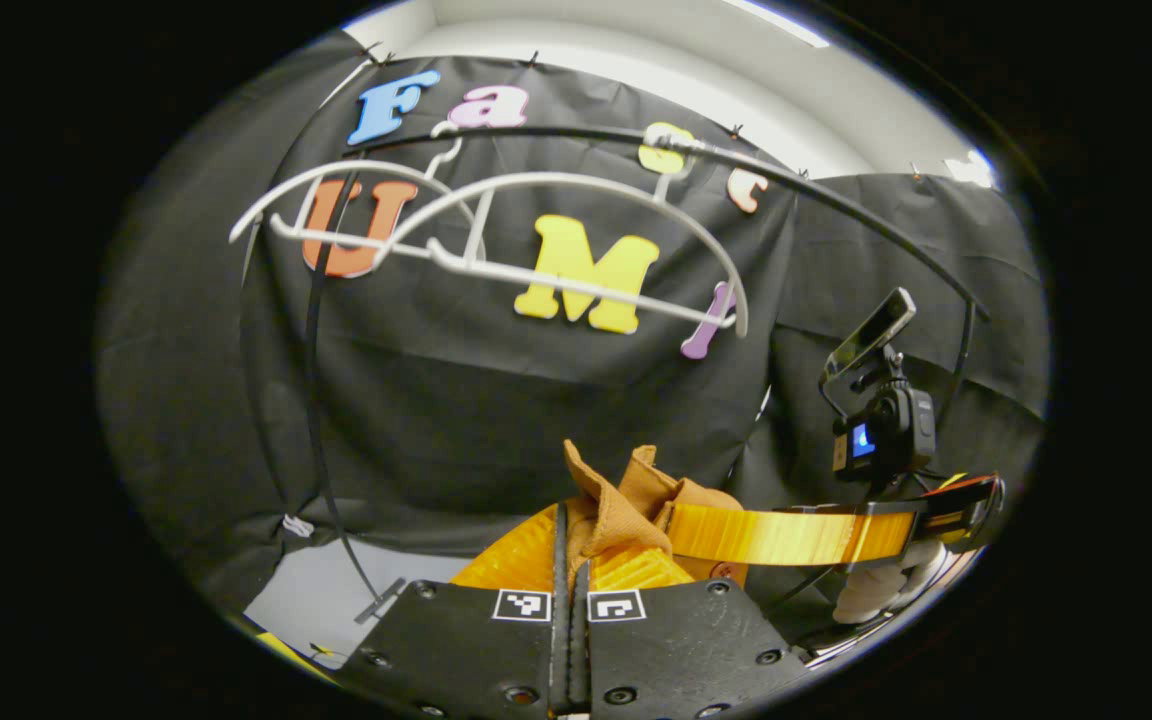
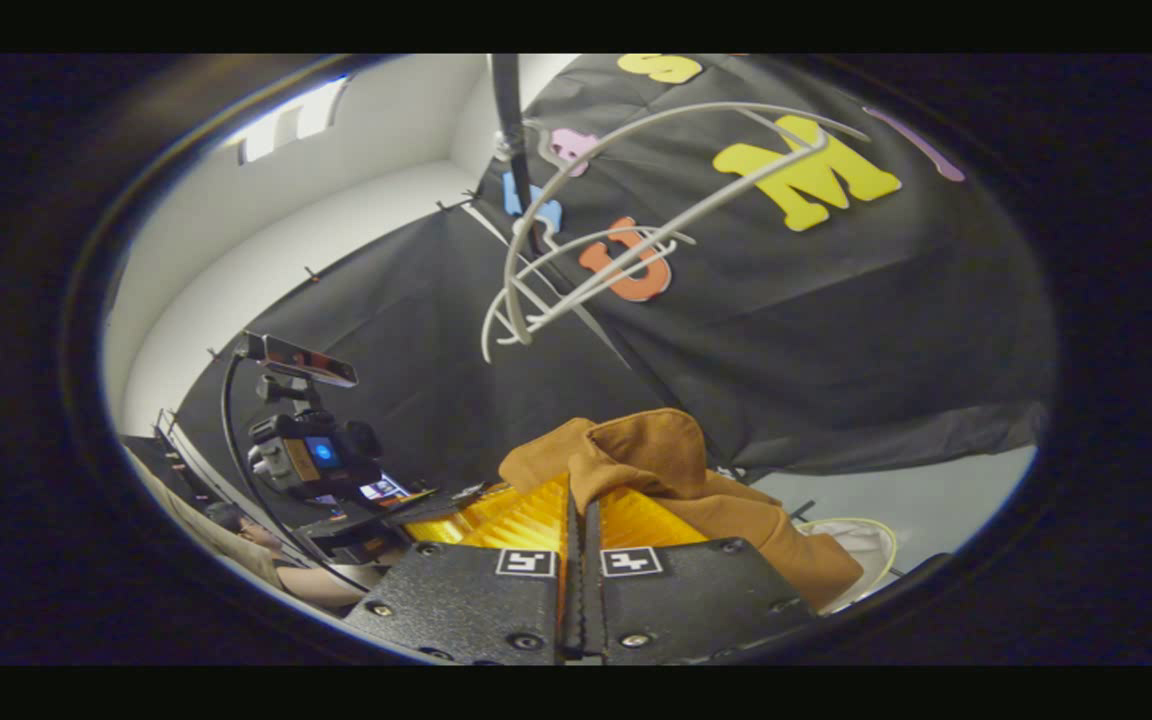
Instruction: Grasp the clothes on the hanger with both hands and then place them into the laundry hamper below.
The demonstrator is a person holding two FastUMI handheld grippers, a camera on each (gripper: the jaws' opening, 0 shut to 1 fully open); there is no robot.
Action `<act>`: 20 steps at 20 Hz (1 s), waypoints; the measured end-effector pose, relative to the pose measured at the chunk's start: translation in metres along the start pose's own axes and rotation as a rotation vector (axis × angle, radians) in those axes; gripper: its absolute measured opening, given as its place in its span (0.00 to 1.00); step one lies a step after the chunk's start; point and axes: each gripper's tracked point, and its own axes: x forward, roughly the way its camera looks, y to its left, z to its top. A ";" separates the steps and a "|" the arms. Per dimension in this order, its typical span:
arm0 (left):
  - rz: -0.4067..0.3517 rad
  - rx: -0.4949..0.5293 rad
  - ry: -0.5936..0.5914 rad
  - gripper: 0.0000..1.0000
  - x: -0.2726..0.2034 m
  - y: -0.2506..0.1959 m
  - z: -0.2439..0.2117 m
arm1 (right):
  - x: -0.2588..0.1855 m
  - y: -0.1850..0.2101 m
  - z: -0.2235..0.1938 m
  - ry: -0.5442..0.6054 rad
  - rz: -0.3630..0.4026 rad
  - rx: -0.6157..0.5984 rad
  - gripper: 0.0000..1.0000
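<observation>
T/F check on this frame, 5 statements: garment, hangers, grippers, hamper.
1. The brown garment is still draped on a hanger. False: it is off the hangers, bunched at the grippers' fingers.
2. The white hangers on the rail are bare. True.
3. The left gripper is wide open. False: its fingers are closed together, pinching brown cloth.
4. The right gripper is shut on the garment. True: cloth bulges out from between its closed fingers.
5. The garment already lies in the laundry hamper. False: it is held up; a pale hamper rim with white contents sits low at the right of the right gripper view.
</observation>
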 end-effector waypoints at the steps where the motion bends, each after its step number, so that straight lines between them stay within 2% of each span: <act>1: 0.005 -0.020 0.026 0.05 0.005 0.004 -0.016 | 0.002 -0.013 -0.014 0.019 -0.034 0.019 0.03; 2: 0.011 -0.040 0.054 0.05 0.008 0.007 -0.033 | 0.003 -0.028 -0.031 0.041 -0.074 0.036 0.04; 3: 0.019 -0.057 0.087 0.00 0.013 0.013 -0.053 | 0.004 -0.041 -0.049 0.076 -0.112 0.043 0.04; 4: 0.040 -0.073 0.118 0.00 0.015 0.019 -0.072 | 0.009 -0.051 -0.065 0.104 -0.155 0.039 0.02; 5: 0.049 -0.092 0.147 0.05 0.017 0.021 -0.090 | 0.010 -0.064 -0.081 0.136 -0.199 0.032 0.02; 6: 0.056 -0.118 0.177 0.00 0.017 0.022 -0.107 | 0.009 -0.076 -0.097 0.172 -0.234 0.029 0.02; 10: 0.123 -0.139 0.334 0.00 0.008 0.033 -0.183 | 0.009 -0.119 -0.163 0.316 -0.378 0.055 0.04; 13: 0.152 -0.194 0.453 0.00 -0.004 0.034 -0.236 | 0.003 -0.142 -0.210 0.431 -0.483 0.110 0.04; 16: 0.183 -0.239 0.531 0.00 -0.004 0.031 -0.264 | 0.005 -0.154 -0.237 0.481 -0.551 0.131 0.03; 20: 0.215 -0.217 0.544 0.00 -0.012 0.037 -0.258 | 0.006 -0.153 -0.229 0.467 -0.597 0.103 0.03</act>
